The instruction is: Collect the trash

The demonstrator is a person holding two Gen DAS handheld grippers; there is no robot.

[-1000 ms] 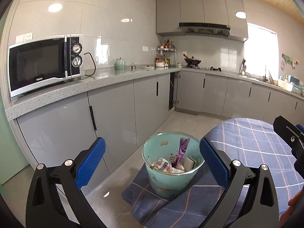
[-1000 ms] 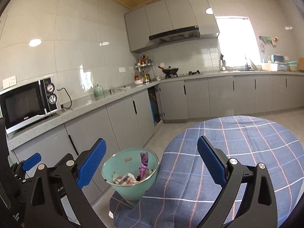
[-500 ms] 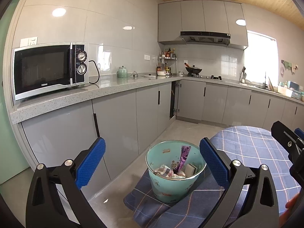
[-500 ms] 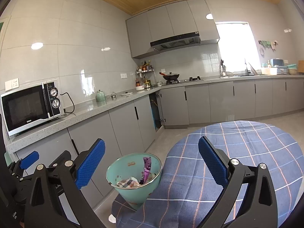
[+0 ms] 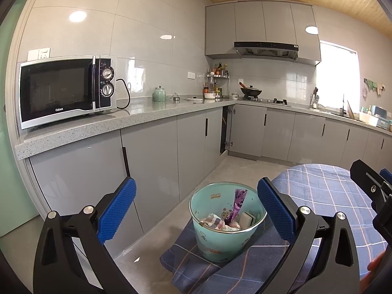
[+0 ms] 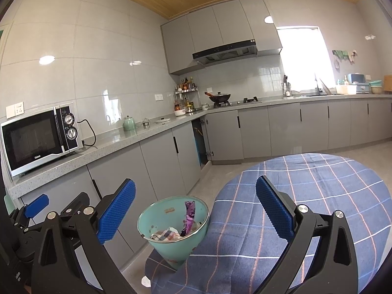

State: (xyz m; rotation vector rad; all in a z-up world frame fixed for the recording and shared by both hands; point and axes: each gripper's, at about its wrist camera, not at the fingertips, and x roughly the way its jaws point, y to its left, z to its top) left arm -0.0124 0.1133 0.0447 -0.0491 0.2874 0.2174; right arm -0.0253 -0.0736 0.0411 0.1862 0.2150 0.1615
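**newbie_ops:** So where's the trash at right now, and which way is it from your claws?

**rig_regular:** Pretty much all of it sits in the bin point(image 5: 226, 223), the little teal bucket parked on the near-left edge of the table point(image 6: 318, 196), right where the checked cloth droops over. From your left claw point(image 5: 196, 210) the bin is dead ahead and a bit low, framed between the two blue pads. From your right claw point(image 6: 194, 210) it's ahead too but shoved toward the left pad, so the left hand looks like the nearer, better lined-up one. I'd judge any next reach at the bin belongs to that side.

**newbie_ops:** Anything sticking out?

**rig_regular:** Yeah, a purple wrapper point(image 5: 237, 203) stands almost upright in there, long axis pointing up and leaning a touch against the far wall. Beside it you've got a crumpled checked rag point(image 5: 212, 221) and a white block point(image 5: 246, 218), both down inside the bin. I can't spot any loose trash on the cloth itself.

**newbie_ops:** And the claws?

**rig_regular:** Both are spread wide with nothing between the pads, touching nothing. You can see the tip of your right claw poking in at the right edge of the left view, so the two hands hover close together over the table. Looks to me like the collecting is basically done.
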